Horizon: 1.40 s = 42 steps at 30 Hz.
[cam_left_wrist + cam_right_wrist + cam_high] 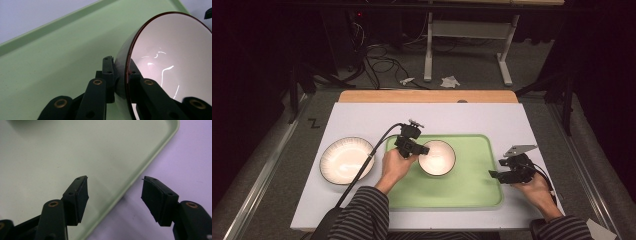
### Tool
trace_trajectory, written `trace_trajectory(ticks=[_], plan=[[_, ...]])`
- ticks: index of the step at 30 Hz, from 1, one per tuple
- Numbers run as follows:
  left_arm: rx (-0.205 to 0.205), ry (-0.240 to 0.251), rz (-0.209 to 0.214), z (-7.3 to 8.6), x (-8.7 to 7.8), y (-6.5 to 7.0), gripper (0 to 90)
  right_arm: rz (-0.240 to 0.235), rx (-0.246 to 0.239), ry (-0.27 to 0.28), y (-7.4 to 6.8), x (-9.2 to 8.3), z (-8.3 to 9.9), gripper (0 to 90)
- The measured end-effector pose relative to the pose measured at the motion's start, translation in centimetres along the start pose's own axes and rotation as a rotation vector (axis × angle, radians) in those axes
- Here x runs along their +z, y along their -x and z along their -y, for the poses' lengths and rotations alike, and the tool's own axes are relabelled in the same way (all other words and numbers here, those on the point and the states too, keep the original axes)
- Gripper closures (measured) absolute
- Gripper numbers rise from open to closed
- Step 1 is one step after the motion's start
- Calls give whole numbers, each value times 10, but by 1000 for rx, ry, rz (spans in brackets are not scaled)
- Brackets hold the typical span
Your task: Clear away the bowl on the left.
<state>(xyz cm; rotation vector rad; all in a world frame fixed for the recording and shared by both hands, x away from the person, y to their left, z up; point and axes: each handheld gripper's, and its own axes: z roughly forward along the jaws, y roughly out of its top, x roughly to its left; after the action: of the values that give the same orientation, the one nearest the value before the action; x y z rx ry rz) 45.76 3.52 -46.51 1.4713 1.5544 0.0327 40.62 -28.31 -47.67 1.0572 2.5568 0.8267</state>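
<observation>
A small bowl (438,157) with a dark outside and white inside sits on the green tray (472,187), left of its middle. My left gripper (421,149) is shut on the bowl's left rim. In the left gripper view the bowl (172,60) is pinched between the two black pads, one pad outside and one inside the rim, by my left gripper (121,72). My right gripper (493,174) hovers at the tray's right edge with its jaws open. In the right gripper view the right gripper (115,188) straddles the tray rim (140,178) with nothing between the pads.
A larger white plate-like bowl with a dark rim (347,159) rests on the white table (362,115) left of the tray. A wooden strip (427,96) runs along the table's far edge. Cables and a stand's legs lie on the floor beyond.
</observation>
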Motion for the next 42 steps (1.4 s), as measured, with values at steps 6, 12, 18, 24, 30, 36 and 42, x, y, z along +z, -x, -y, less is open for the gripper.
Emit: trace_trajectory(ticks=[6, 12, 18, 24, 30, 36, 42], plan=[[5, -10, -10, 2, 8, 0, 823, -1, 4, 2, 0, -1, 0, 396], [33, -18, -26, 7, 14, 1, 821, 4, -9, 6, -1, -1, 0, 395], [37, -9, -25, 8, 16, 0, 822, 2, -8, 6, -1, -1, 0, 395], [75, -3, -44, 12, 19, -2, 826, -3, -8, 8, -1, -1, 0, 396], [67, 1, -49, 12, 22, -4, 826, -2, -8, 9, -1, -1, 0, 395], [69, 9, -44, 13, 23, -5, 823, -2, -11, 6, -2, -1, 0, 395], [70, 4, -24, 12, 21, -5, 790, -7, -8, 6, -2, 0, 0, 395]])
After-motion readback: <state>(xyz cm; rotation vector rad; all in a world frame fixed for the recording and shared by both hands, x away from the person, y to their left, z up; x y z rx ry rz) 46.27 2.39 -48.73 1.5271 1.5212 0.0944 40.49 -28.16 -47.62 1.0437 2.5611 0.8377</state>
